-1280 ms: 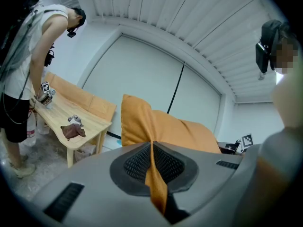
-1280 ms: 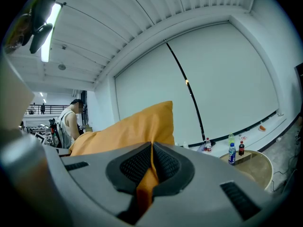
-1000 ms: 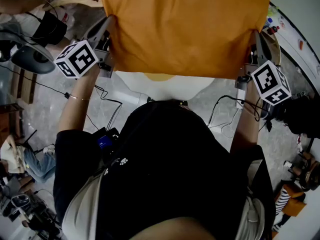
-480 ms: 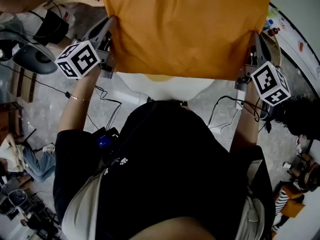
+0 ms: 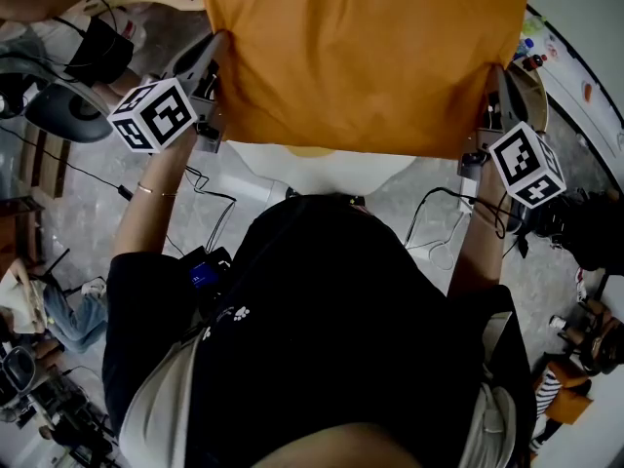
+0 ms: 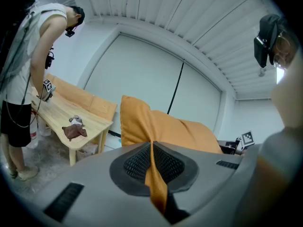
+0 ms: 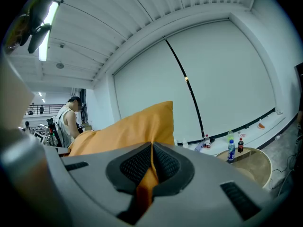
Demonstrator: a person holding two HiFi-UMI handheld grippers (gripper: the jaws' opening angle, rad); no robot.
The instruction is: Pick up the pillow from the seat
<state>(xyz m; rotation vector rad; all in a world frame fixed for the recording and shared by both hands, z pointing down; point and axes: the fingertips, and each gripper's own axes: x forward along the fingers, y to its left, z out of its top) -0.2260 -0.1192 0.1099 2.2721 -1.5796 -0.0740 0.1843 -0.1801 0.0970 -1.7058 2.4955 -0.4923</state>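
Pillow up in the air, pinched at both side edges.

I've got both arms stretched forward, left gripper (image 5: 214, 47) and right gripper (image 5: 492, 76) pointing roughly level, each with its jaws clamped on a fold of the pillow (image 5: 361, 57) (fabric squeezed thin between the pads). Pillow is plain orange, plump, spread wide between the two grips, hanging above a white rounded surface (image 5: 322, 169). Off to the left: wooden table (image 6: 66, 119) and another person (image 6: 28, 74), well apart. Off to the right: round table (image 7: 253, 160) with bottles, also apart.
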